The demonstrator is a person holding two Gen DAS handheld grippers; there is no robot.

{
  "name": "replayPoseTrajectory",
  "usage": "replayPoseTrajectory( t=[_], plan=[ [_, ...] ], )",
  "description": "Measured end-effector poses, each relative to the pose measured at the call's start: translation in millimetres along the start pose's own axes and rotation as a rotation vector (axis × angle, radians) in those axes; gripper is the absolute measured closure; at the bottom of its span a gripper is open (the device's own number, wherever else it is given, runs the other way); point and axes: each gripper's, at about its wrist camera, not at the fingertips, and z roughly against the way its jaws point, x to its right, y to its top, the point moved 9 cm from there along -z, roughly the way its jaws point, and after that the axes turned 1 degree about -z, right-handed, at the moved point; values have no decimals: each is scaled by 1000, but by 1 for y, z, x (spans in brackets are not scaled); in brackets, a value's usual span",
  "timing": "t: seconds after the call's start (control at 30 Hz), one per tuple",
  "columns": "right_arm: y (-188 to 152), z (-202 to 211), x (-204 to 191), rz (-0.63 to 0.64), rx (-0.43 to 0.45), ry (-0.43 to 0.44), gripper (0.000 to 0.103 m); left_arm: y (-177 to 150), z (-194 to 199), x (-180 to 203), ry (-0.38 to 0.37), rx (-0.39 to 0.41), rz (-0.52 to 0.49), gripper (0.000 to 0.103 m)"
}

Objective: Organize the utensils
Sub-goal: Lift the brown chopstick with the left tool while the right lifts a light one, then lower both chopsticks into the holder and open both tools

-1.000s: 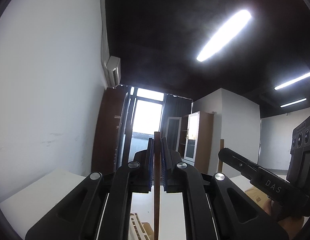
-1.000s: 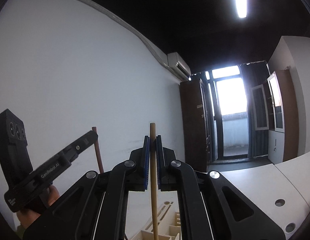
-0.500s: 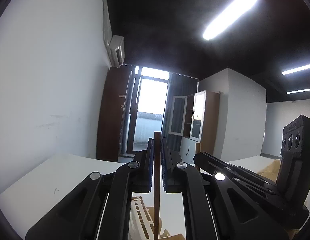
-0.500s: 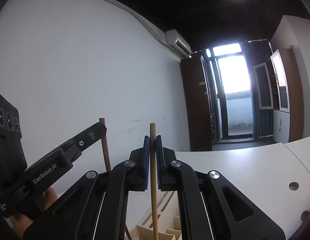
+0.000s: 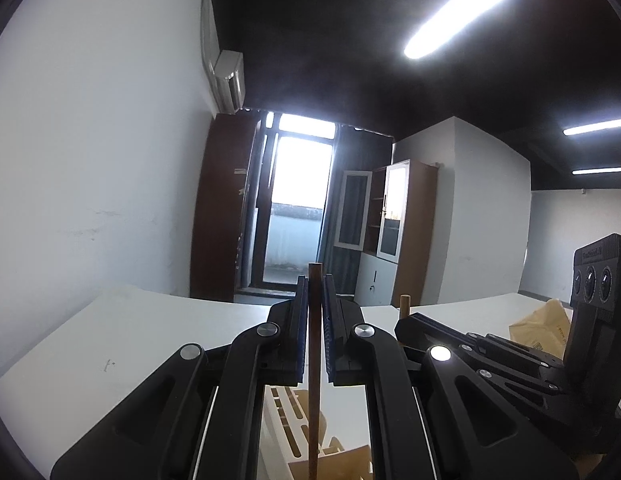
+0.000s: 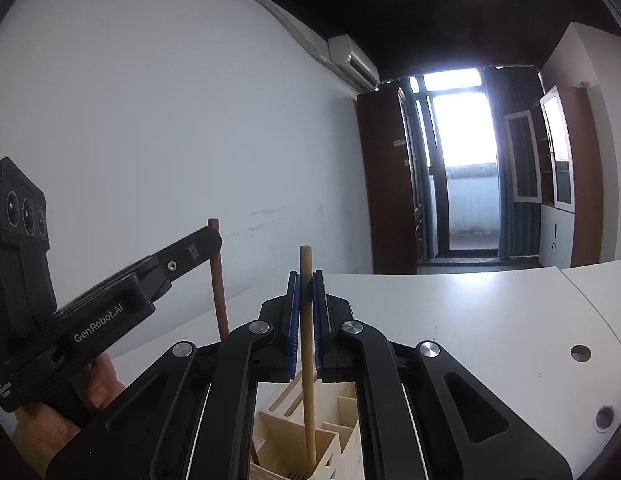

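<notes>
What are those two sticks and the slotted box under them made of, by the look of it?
Dark stick: probably stained or lacquered wood, reddish-brown and smooth. Light stick: pale bare wood or bamboo, matte tan. Slotted box: likely unfinished light wood or plywood, cream panels with cut slots.

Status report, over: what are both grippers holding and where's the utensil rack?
Left gripper shut on dark brown stick, upright. Right gripper shut on light wooden stick, lower end down in the wooden organizer. Nothing seen blocking.
</notes>
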Motion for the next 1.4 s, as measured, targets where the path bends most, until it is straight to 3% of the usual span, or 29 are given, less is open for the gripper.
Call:
replayPoseTrajectory(
  t=[0.6, 0.67, 0.8, 1.1, 1.4],
  plan=[
    [-21, 0, 0, 18, -102, -28, 96, -25, -1, 2, 11, -95, -32, 96],
    [-24, -3, 0, 12, -122, -26, 96, -32, -4, 1, 11, -140, -35, 96],
    [-26, -1, 8, -18, -132, -32, 82, -37, -4, -8, 8, -172, 8, 76],
    [-26, 12, 10, -7, -120, -65, 80, -36, 15, -15, 45, -169, -1, 75],
    [-30, 33, 6, 17, -119, -92, 69, -38, 36, -7, 59, -185, -40, 69]
  ],
)
